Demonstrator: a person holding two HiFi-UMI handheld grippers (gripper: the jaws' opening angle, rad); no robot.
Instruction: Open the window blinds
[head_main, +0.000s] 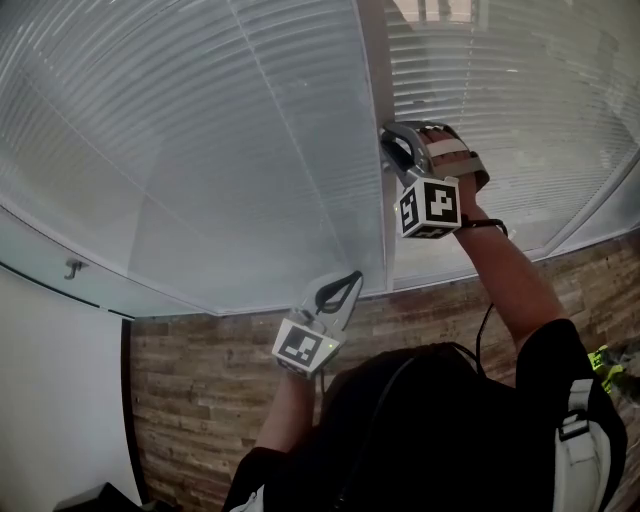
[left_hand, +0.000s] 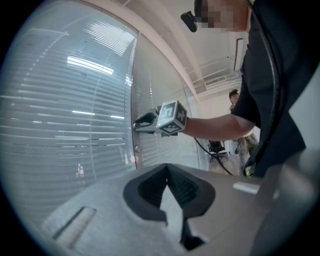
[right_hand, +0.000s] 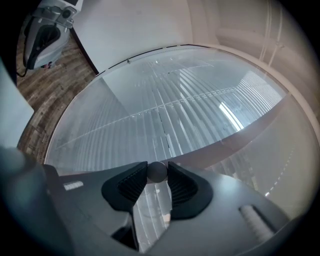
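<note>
Glass partition had the window blinds (head_main: 200, 150) behind it, slats closed. Right hand-held gripper (head_main: 388, 152) was clamped on the small round knob (right_hand: 157, 171) at the frame post (head_main: 372, 70). Risk: the smooth ball could slip from the pads on a twist, or the gripper body could scrape the glass. Left hand-held gripper (head_main: 350, 280) was closed and empty at 7 o'clock, well apart. Free room lay toward 6 o'clock.

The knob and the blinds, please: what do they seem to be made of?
Knob: smooth grey ball with dull sheen, so metal or plastic; I cannot tell which. Blinds: thin, even white slats, likely painted aluminium, behind reflective glass.
</note>
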